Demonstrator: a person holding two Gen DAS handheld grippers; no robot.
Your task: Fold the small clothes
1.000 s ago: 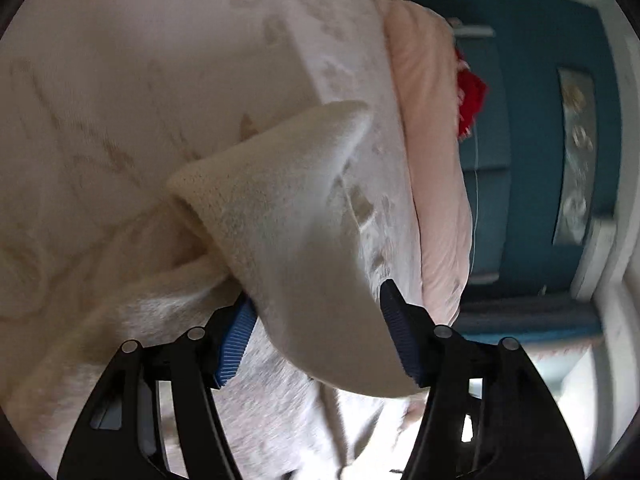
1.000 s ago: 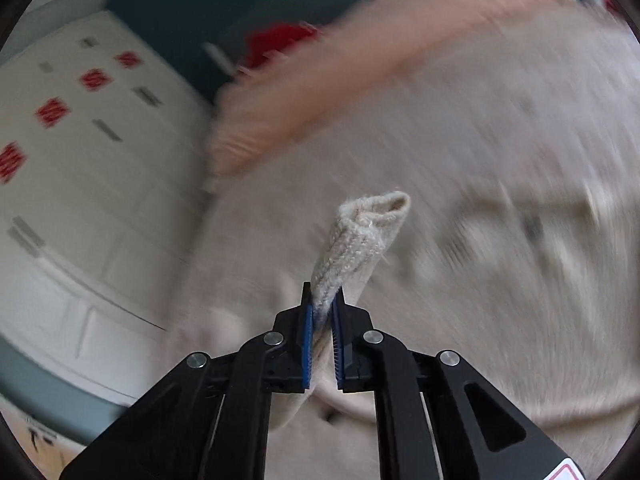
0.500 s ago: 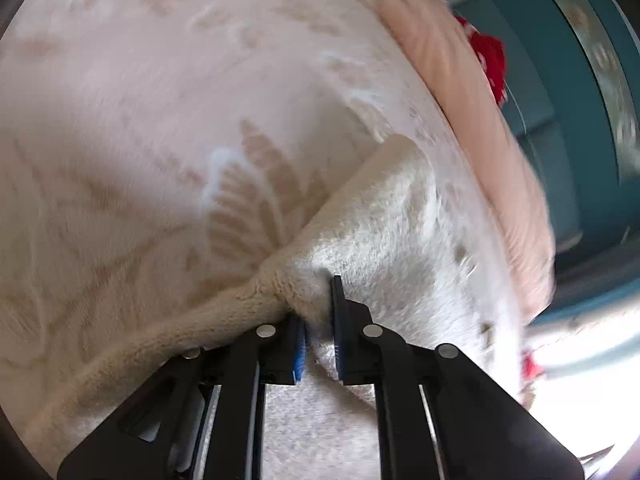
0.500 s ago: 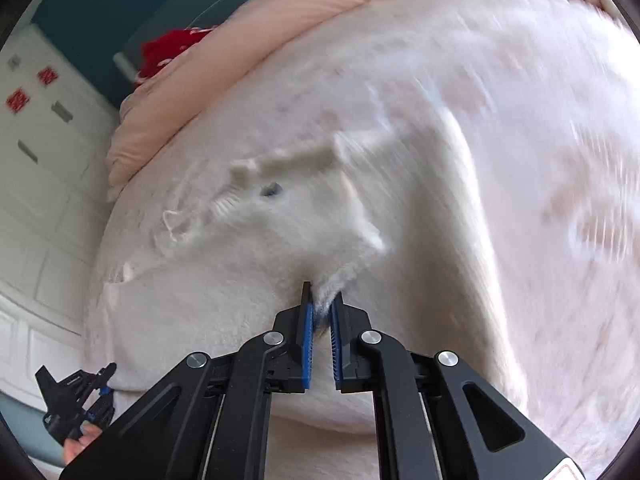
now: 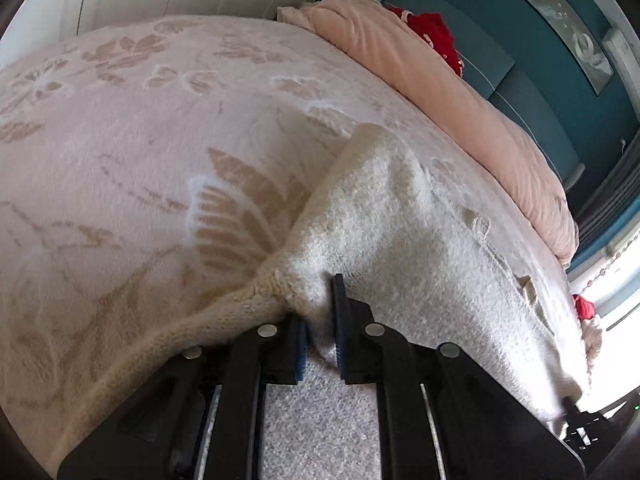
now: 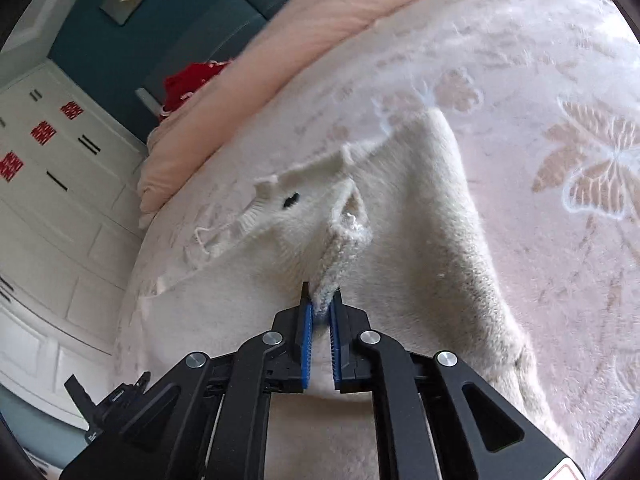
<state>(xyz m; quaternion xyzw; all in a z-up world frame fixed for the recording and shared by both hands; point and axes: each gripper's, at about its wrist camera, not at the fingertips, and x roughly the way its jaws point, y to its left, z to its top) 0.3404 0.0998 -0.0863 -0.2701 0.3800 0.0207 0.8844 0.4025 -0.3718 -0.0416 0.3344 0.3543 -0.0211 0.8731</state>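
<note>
The left gripper (image 5: 320, 320) is showing matte black linkage arms with 4 round silver pivot screws and blue ribbed pads (image 5: 301, 354). The right gripper (image 6: 321, 308) is looking alike: black arms, 4 silver screws, blue ribbed pads (image 6: 306, 346), a red-edged white label at its corner.

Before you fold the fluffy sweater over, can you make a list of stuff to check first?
1. Left gripper pinching the sweater edge: ok.
2. Right gripper pinching the knit cuff: ok.
3. Sweater lying on the flowery blanket, not hanging off: ok.
4. Sweater lying flat with no wrinkles: not ok, it is bunched by the collar.
5. Pink pillow away from the sweater: ok.
6. Far sleeve tucked in: cannot tell.
</note>
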